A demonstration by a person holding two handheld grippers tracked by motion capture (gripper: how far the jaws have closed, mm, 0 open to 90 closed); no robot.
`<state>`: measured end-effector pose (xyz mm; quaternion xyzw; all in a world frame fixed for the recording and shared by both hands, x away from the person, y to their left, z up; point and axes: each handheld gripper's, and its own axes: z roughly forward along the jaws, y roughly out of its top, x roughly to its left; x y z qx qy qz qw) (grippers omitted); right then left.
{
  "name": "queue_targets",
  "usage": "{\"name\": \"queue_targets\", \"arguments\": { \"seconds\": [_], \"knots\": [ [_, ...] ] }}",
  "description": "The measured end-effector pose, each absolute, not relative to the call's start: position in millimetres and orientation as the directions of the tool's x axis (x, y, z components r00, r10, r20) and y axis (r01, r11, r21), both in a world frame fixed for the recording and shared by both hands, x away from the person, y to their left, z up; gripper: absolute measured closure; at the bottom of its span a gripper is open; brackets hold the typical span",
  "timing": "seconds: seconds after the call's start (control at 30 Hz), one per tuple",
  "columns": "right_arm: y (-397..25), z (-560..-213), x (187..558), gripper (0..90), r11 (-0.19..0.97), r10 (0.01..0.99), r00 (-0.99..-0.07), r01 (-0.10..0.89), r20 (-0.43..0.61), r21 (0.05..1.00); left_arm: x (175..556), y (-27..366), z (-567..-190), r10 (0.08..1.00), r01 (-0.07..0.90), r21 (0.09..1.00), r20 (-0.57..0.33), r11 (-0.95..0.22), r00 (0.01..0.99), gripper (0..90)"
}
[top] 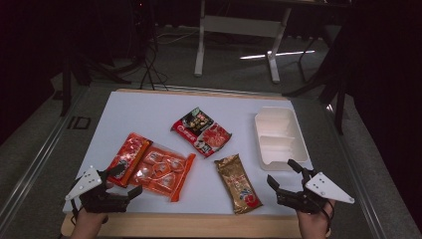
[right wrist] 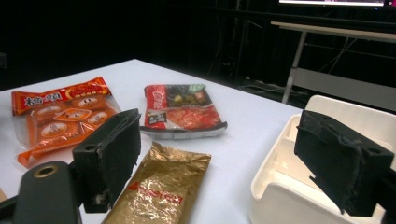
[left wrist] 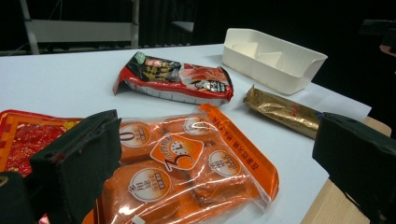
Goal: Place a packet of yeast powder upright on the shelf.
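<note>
White tray (top: 280, 137) holds nothing, right of gold packet (top: 239, 183); left gripper (top: 125, 181) and right gripper (top: 281, 172) spread. Left gripper view: jaws apart over orange packet (left wrist: 187, 163), its near end cut off. Right gripper view: jaws apart, gold packet partly hidden.

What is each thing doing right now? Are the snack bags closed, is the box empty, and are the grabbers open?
Left gripper: open, holding nothing.
Right gripper: open, holding nothing.
White box: empty, upright.
Gold packet: sealed, lying flat.
Red and black packet: sealed, lying flat.
Clear orange bag: sealed, flat, full of small packs.
Red-orange packet: flat, beside the orange bag.
</note>
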<state>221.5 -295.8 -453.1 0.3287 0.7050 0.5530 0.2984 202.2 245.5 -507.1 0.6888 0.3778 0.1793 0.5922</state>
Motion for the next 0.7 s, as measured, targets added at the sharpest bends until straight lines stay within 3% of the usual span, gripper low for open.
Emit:
{"name": "queue_targets", "arguments": {
  "seconds": [0.7],
  "knots": [
    [-289.3,-454.1,228.3,13.0,0.257,0.768,-0.64,0.281,-0.019,0.925,203.0,244.6,-506.3,0.741,0.301,0.953,-0.189,-0.019,0.645,1.4]
  ]
}}
